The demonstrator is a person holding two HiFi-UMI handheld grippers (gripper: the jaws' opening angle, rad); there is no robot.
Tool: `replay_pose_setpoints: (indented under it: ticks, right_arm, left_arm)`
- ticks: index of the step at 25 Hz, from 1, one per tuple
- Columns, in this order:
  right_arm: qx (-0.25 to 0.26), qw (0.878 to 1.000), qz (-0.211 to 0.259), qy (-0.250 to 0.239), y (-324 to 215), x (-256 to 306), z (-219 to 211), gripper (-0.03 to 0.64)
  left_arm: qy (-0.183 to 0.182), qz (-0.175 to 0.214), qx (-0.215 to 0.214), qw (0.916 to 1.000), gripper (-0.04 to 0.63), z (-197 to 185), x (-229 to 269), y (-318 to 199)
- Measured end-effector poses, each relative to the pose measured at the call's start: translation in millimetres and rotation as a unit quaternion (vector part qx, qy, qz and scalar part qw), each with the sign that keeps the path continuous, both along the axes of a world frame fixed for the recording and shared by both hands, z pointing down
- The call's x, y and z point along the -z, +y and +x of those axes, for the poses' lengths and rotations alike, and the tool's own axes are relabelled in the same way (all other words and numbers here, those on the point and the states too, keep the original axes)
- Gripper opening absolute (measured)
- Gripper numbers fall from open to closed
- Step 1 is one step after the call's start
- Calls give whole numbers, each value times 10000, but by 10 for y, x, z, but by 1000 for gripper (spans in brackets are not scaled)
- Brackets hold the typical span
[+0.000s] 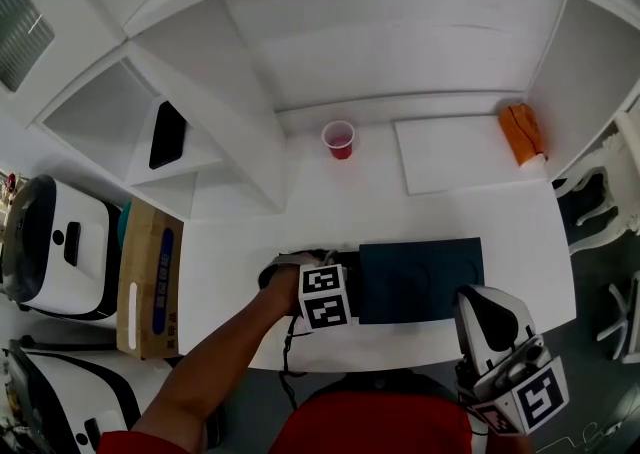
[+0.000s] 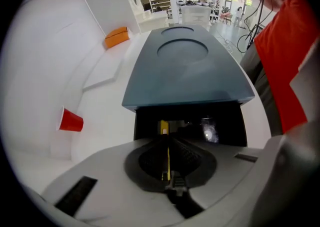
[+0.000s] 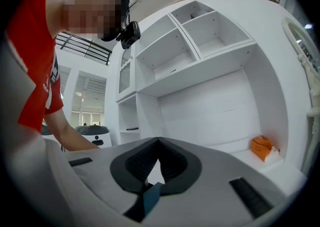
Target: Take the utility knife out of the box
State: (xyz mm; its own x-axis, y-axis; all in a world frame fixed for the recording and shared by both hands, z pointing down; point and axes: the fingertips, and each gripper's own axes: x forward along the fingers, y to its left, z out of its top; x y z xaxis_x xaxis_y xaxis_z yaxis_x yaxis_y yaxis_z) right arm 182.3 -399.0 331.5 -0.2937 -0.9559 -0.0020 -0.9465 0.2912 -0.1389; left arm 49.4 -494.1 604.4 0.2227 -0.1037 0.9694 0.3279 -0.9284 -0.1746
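Observation:
A dark blue box (image 1: 420,277) (image 2: 185,66) lies near the front edge of the white table (image 1: 240,272). Its black inner tray (image 2: 225,121) is pulled out at the left end. My left gripper (image 1: 308,277) (image 2: 167,141) points steeply down into that tray. Its pads are shut on the thin yellow utility knife (image 2: 163,127), whose far end still lies inside the tray. My right gripper (image 1: 482,307) (image 3: 159,141) hangs off the table's front right corner, held level, fingertips touching, with nothing between them.
A red cup (image 1: 339,138) (image 2: 71,120) stands at the back of the table, with a flat white board (image 1: 455,152) and an orange object (image 1: 521,132) (image 3: 262,148) to its right. White shelves rise behind. A cardboard box (image 1: 150,282) and white machines (image 1: 55,247) are at the left.

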Motion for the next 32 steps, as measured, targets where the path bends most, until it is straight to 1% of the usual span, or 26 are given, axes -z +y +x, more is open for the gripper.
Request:
replay_pose_setpoints:
  ticks: [6,8,10,12,14,15,16,17,18,19,20,21,22,24,25,26,27,28,29,30,32]
  right_arm:
    - [-2,10000,25,-23,-32,14,55,8]
    - [14,10000,27,-17,-35,18,55,8]
    - [36,10000,40,-22,-40,20,58,8]
    - [54,10000,45,-45,-44,20,59,8]
    - [83,9999,47,-84,-51,24,46,8]
    - [107,9999,55,-91,-55,26,35,8]
    - [134,9998,64,-91,-59,27,22,8]
    - [163,9998,66,-95,-63,23,8,8]
    - [194,9997,59,-107,-65,16,-6,8]
    - [226,9997,49,-124,-69,6,-21,8]
    - [262,9996,44,-138,-74,-1,-38,8]
    - [300,9994,45,-150,-81,-7,-57,8]
    - [340,9993,47,-161,-88,-11,-79,8]
    - [417,9989,49,-191,-105,-14,-130,8]
    - [456,9987,53,-208,-114,-13,-157,8]
    - [496,9985,59,-223,-123,-10,-186,8]
    - [537,9983,71,-232,-131,-5,-217,8]
    - [578,9980,86,-236,-137,1,-250,8]
    - [619,9978,102,-234,-140,9,-282,8]
    - [654,9975,117,-227,-141,16,-312,8]
    - [702,9972,145,-218,-139,31,-357,8]
  left_arm:
    - [-1,-140,69,9999,55,-34,14,80]
    - [87,-137,148,9998,54,-55,45,87]
    - [293,-128,289,9991,54,-56,116,82]
    - [658,-170,520,9963,54,-25,237,86]
    - [1152,-214,826,9897,54,12,403,85]
    - [1444,-231,1001,9842,54,27,504,81]
    - [1768,-243,1186,9768,54,39,620,77]
    - [2123,-251,1372,9672,54,49,753,73]
    - [2507,-253,1558,9551,54,56,903,70]
    - [2912,-247,1740,9404,54,59,1067,67]
    - [3330,-237,1917,9229,54,56,1242,63]
    - [3759,-232,2091,9025,54,49,1429,61]
    - [4194,-252,2268,8787,54,41,1624,64]
    - [5001,-385,2653,8234,54,8,2007,90]
    - [5339,-441,2800,7966,54,-23,2176,109]
    - [5635,-446,2873,7733,54,-63,2322,129]
    - [5891,-407,2888,7536,54,-106,2449,148]
    - [6103,-360,2888,7368,54,-142,2559,174]
    - [6275,-324,2893,7221,54,-170,2656,206]
    - [6419,-294,2905,7090,54,-191,2741,241]
    - [6663,-242,2930,6853,54,-226,2884,312]
